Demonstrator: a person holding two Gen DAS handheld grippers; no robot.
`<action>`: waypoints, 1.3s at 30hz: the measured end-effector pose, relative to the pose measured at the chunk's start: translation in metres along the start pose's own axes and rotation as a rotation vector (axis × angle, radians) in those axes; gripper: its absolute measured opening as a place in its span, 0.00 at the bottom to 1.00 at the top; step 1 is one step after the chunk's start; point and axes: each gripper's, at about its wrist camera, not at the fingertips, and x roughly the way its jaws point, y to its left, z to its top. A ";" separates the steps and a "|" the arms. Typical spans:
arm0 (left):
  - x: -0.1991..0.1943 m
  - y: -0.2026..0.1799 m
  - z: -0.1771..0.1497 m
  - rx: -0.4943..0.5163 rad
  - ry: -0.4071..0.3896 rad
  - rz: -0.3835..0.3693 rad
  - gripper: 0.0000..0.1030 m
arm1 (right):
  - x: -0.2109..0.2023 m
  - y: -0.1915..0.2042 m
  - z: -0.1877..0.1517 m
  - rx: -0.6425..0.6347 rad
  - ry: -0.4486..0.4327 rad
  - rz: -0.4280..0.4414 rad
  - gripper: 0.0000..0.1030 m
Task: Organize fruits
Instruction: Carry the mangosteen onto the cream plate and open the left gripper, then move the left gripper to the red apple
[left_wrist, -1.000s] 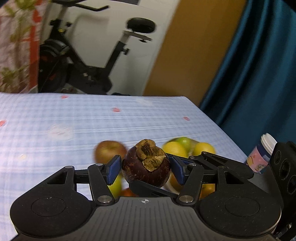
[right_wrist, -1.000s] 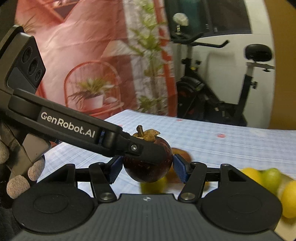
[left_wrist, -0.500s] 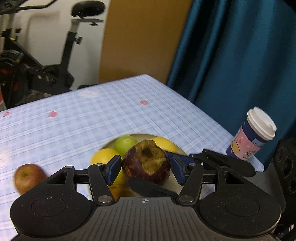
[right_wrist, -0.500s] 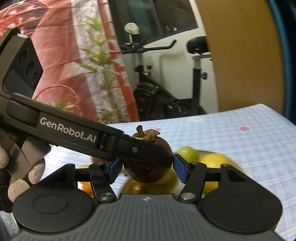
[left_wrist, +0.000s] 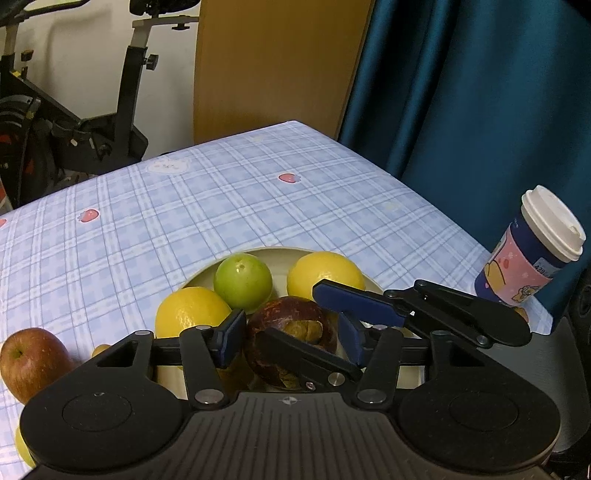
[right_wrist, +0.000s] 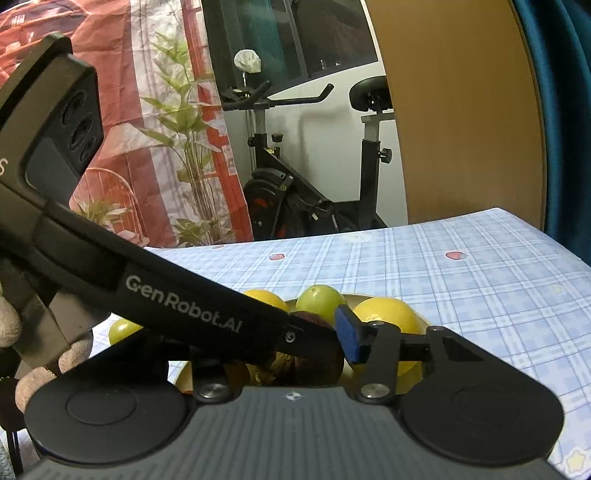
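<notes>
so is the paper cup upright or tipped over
Upright: the paper cup stands on its base at the table edge, white lid on top; its slant looks like lens distortion.

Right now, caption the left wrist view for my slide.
Both grippers meet around one mangosteen above a plate of lemons and a green fruit.

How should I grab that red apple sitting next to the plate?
Probably grip the red apple across its fat middle, coming down from above. It stands upright with its stem dimple up, so its rounded sides are bare, and the plate sits close beside it.
</notes>
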 end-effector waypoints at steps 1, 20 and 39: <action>0.001 -0.001 0.000 0.009 -0.002 0.005 0.54 | -0.001 0.000 -0.001 0.000 -0.005 0.001 0.49; -0.052 0.041 -0.011 -0.115 -0.125 0.008 0.57 | -0.025 0.021 -0.008 -0.068 -0.078 -0.066 0.64; -0.140 0.173 -0.061 -0.344 -0.240 0.152 0.59 | 0.006 0.071 0.008 -0.128 0.010 0.063 0.64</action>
